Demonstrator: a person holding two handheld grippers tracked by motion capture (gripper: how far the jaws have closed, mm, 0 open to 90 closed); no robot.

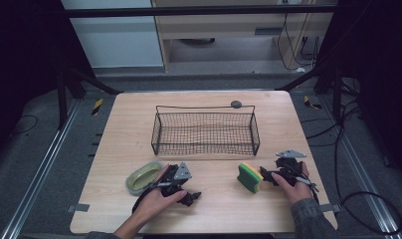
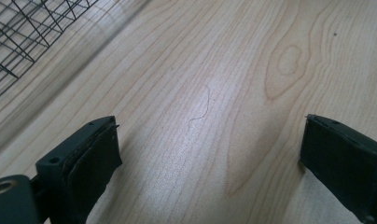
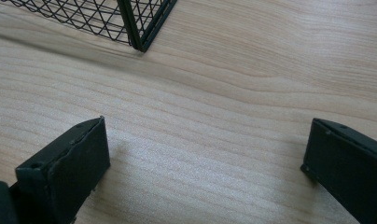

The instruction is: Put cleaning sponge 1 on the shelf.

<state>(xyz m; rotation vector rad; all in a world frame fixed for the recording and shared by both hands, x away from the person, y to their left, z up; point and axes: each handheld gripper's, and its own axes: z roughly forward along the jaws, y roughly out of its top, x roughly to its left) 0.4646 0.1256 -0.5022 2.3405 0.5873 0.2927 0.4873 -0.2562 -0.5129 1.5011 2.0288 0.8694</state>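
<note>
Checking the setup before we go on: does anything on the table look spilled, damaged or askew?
Nothing stands out. The wire basket stands upright, the sponge and green dish lie intact on the table, no spill.

A wire basket (image 1: pixel 205 130) stands at the middle of the bench (image 1: pixel 124 114). Nearer the person, a dish (image 1: pixel 143 176) lies to the left with the left claw (image 1: pixel 191 195) just beside it, and a sponge (image 1: pixel 249 178) lies to the right, next to the right claw (image 1: pixel 266 175).
</note>
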